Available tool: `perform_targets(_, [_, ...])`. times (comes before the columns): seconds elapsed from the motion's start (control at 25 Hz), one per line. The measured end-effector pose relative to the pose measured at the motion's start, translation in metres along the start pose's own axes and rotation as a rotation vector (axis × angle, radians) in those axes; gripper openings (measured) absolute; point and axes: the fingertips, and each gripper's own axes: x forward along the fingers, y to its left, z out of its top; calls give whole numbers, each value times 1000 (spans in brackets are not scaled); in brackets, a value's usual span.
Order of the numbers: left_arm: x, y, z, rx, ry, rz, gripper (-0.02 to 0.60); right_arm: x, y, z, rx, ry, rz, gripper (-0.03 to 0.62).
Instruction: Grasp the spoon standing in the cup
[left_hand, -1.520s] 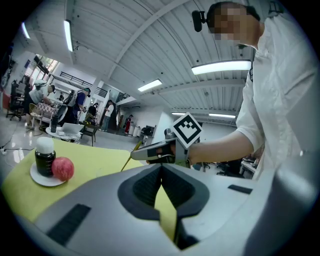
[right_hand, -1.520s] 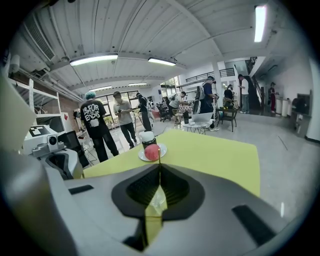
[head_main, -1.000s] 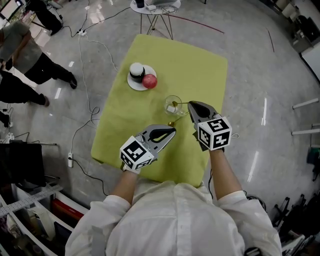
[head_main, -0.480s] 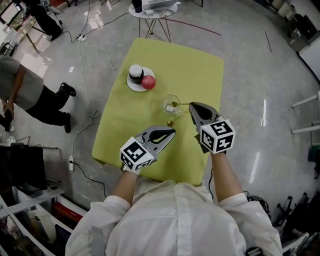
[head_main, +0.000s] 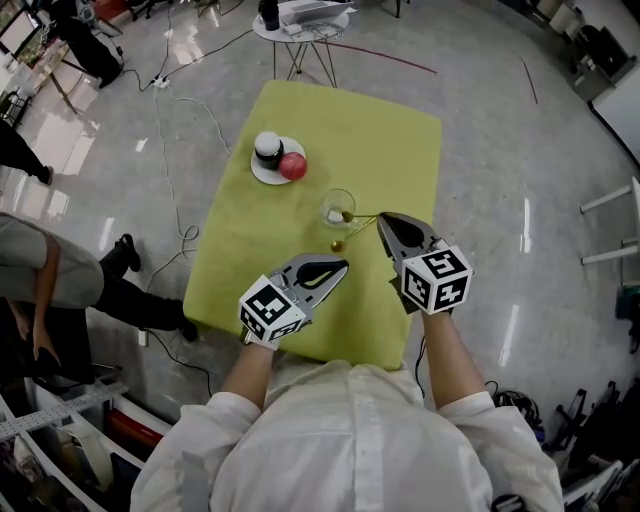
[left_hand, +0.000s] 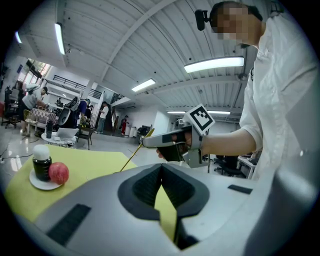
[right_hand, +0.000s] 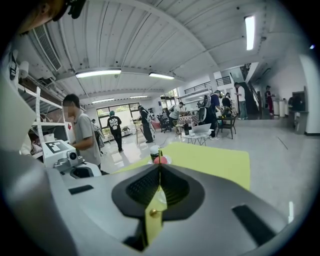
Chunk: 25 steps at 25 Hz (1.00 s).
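A clear glass cup (head_main: 338, 205) stands mid-table on the green cloth (head_main: 390, 130). A thin gold spoon (head_main: 362, 216) slants from the cup's mouth to my right gripper (head_main: 381, 218), which is shut on the handle's upper end. The left gripper view shows the spoon (left_hand: 132, 155) running down and to the left from the right gripper (left_hand: 147, 141). In the right gripper view the handle is a thin line between the meeting jaws (right_hand: 159, 167). My left gripper (head_main: 343, 264) hovers over the near part of the table, shut and empty, short of the cup.
A white plate (head_main: 262, 172) at the table's far left holds a red apple (head_main: 292, 166) and a dark jar with a white lid (head_main: 267, 148). A small gold bead-like thing (head_main: 337, 245) lies on the cloth before the cup. People, cables and a small round table are around.
The right gripper, still shut on the spoon's handle, has lifted slightly. The left gripper has stayed put. People on the floor at the left have walked on.
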Motion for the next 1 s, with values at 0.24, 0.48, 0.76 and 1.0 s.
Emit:
perform_targets(0.24, [3,-2,-2,-4,4,-8,3,-7,4,-13,14,26,17,8])
perform_targets(0.48, [3,-3,-1,-6,11,-12,3,-5,11,-31,40,84,45,8])
perform_targets(0.76, [3,-3,-4,-12,15,-12,3,4,16,-57,56,171,89,8])
perform_targets(1.0, [3,-7,-7,-18,21,-16,3,8,19,-80,60,256,126,8])
